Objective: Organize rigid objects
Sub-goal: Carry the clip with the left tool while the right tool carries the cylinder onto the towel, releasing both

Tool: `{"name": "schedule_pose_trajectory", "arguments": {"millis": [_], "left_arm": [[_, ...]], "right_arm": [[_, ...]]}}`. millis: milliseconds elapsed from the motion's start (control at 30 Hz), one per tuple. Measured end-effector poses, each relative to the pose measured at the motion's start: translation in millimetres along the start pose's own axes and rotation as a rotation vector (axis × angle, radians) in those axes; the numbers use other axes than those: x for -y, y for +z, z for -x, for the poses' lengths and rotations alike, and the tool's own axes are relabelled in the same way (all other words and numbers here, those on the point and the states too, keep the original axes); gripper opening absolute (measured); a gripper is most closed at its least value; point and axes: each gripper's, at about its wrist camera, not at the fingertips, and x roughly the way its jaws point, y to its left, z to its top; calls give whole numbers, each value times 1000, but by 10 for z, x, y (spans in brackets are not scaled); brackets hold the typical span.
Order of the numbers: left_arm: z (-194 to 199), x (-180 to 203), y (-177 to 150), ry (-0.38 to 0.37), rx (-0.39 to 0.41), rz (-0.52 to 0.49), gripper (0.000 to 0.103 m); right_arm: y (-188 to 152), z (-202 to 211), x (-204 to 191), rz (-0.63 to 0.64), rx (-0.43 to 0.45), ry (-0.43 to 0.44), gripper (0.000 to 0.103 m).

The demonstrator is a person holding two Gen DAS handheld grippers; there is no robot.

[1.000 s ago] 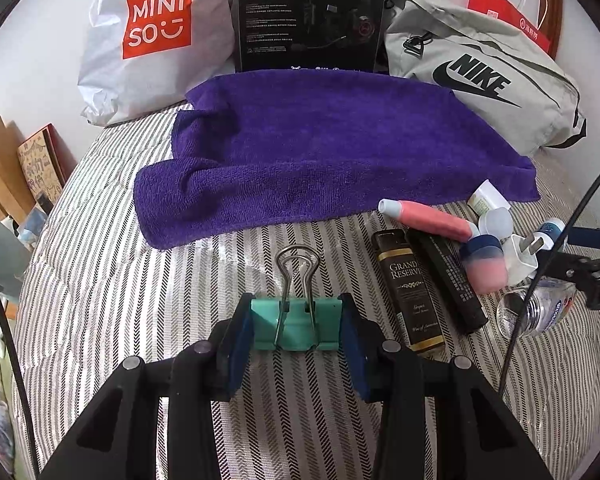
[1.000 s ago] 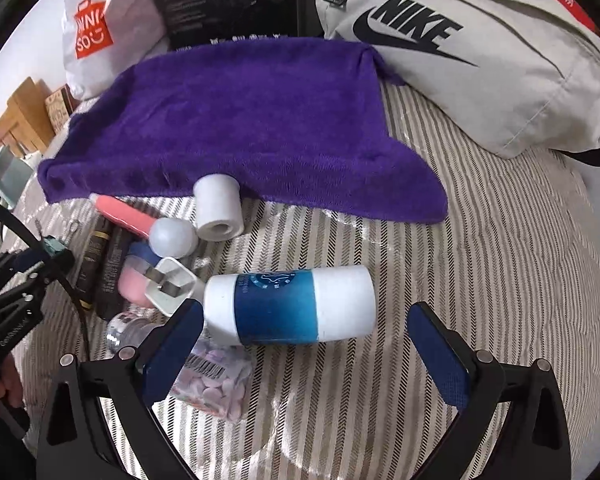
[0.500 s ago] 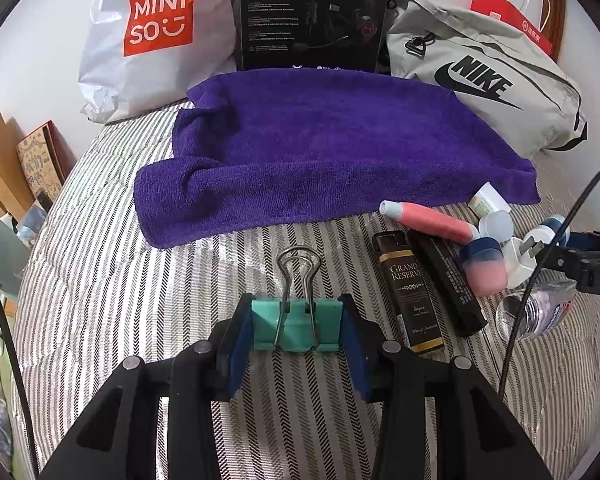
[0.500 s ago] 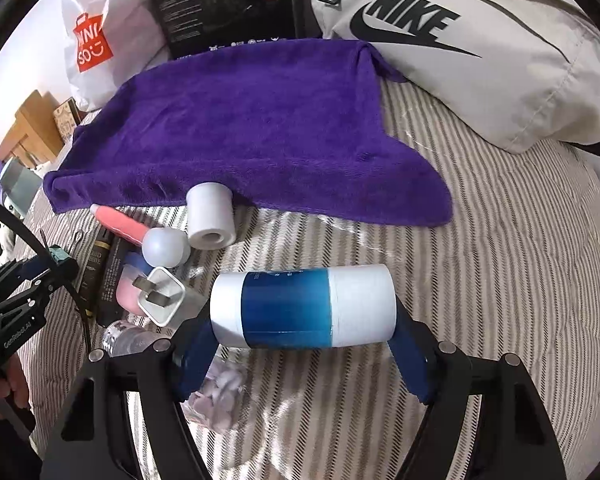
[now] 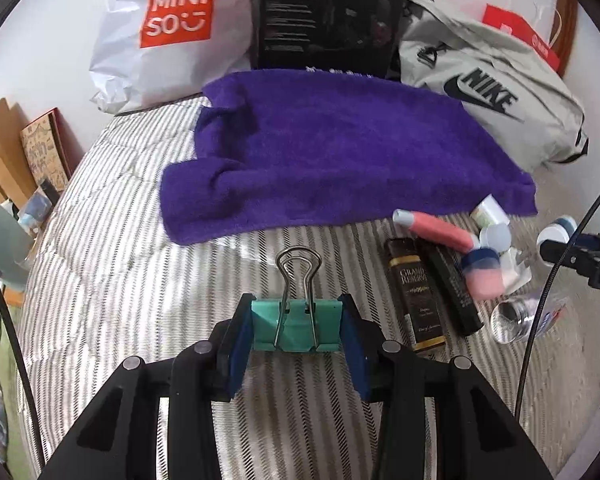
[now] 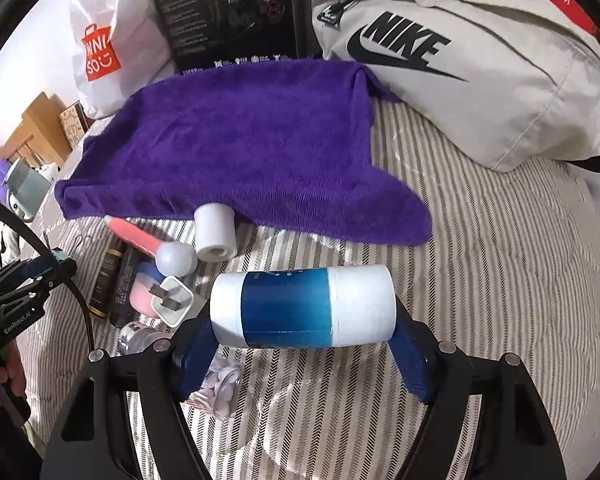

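My left gripper (image 5: 297, 330) is shut on a teal binder clip (image 5: 296, 326), held above the striped bedspread with its wire handles pointing forward. My right gripper (image 6: 302, 318) is shut on a blue and white bottle (image 6: 302, 307), held sideways and raised off the bed. A purple towel (image 5: 340, 152) (image 6: 244, 148) lies spread ahead of both. Between them sits a cluster: a pink tube (image 5: 440, 230), a black bottle with gold lettering (image 5: 414, 300), a black stick (image 5: 452, 284), a white charger plug (image 6: 172, 300), a small white cylinder (image 6: 216, 232), and a clear bag of pink tablets (image 6: 220, 388).
At the back stand a white Miniso bag (image 5: 168, 32), a black box (image 5: 328, 16) and a grey Nike bag (image 6: 480, 64). A clear jar (image 5: 516, 316) lies at the cluster's near right. Wooden items (image 5: 4, 156) lean beyond the bed's left edge.
The right gripper has closed on the blue and white bottle and lifted it off the bed. The left gripper keeps the binder clip and has barely shifted.
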Motion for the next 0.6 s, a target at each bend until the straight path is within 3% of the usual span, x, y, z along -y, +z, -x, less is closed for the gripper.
{"name": "schedule_pose_trajectory", "arguments": {"millis": [333,600], "left_arm": [[328,-56,352,-4,53,6,39],[481,15,884,-26,113,-18,39]], "right_arm": [[236,172,-57,16,32,52,76],[690,322,-3,19,92,70,77]]}}
